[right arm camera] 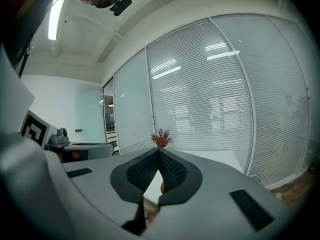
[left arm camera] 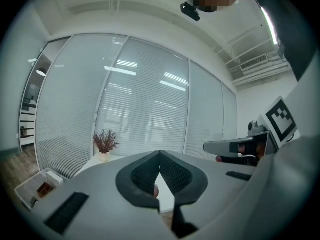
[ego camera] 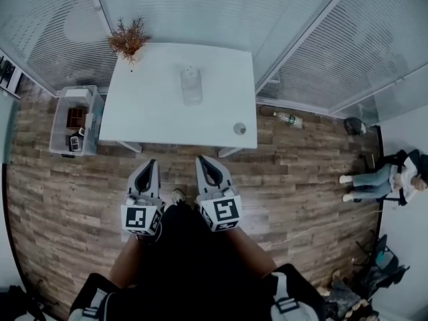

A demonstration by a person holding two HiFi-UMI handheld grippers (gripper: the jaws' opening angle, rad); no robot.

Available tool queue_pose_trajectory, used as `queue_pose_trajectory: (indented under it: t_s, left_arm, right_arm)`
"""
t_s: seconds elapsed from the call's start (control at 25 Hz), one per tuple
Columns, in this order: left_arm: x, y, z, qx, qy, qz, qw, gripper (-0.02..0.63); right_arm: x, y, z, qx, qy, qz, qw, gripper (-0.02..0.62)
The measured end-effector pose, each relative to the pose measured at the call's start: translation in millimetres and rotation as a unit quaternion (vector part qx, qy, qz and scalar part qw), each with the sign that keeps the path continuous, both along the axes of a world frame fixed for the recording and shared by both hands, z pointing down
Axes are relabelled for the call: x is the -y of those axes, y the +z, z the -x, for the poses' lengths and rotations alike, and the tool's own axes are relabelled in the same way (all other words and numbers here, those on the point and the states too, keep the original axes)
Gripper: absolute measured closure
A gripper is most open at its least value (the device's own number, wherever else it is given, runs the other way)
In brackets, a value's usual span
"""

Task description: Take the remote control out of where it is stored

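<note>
Both tongs, left gripper and right gripper, are pinched closed and empty, so one should spread its jaws before reaching into the clear bin left of the table, where the remote control probably lies.

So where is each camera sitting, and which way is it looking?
Head view: on the person's head, looking steeply down at the white rectangular table and wooden floor; shows the left gripper, right gripper and dark-clothed legs.
Left gripper view: on the left gripper, looking forward along its shut jaws at the table; right gripper shows at right.
Right gripper view: on the right gripper, looking forward along its shut jaws; left gripper shows at left.
Shared: both gripper views see the dried reddish plant in its white pot and the glass wall with blinds.
</note>
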State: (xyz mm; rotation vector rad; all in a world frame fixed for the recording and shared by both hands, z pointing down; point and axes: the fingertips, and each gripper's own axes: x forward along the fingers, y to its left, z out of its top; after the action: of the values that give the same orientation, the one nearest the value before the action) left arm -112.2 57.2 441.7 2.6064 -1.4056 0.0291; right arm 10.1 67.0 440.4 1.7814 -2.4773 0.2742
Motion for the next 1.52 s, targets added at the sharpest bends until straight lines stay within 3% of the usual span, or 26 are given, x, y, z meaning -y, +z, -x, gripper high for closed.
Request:
queue_pose_trajectory:
  t_s: [0.2, 0.44, 0.64, 1.16, 1.52]
  left_arm:
    - [14, 2, 7, -0.004, 0.001, 0.008, 1.0000, 0.600]
    - [45, -3, -4, 0.005, -0.006, 0.002, 1.0000, 0.600]
    - [72, -7, -20, -0.011, -0.015, -0.008, 0.9998, 0.600]
    - [145, 0, -51, -0.023, -0.066, 0.012, 0.9975, 0.600]
    - [184, 2, -49, -0.011, -0.040, 0.016, 0.9990, 0.600]
  right_arm:
    - [16, -4, 5, -0.007, 0.003, -0.004, 1.000, 0.594]
    - [44, -2, -2, -0.004, -0.004, -0.006, 1.000, 0.594]
    - [77, -3, -17, 0.003, -0.012, -0.009, 1.000, 0.594]
    - [148, 6, -48, 0.014, -0.049, 0.021, 0.998, 0.594]
    - [180, 11, -49, 0.012, -0.022, 0.022, 0.999, 0.594]
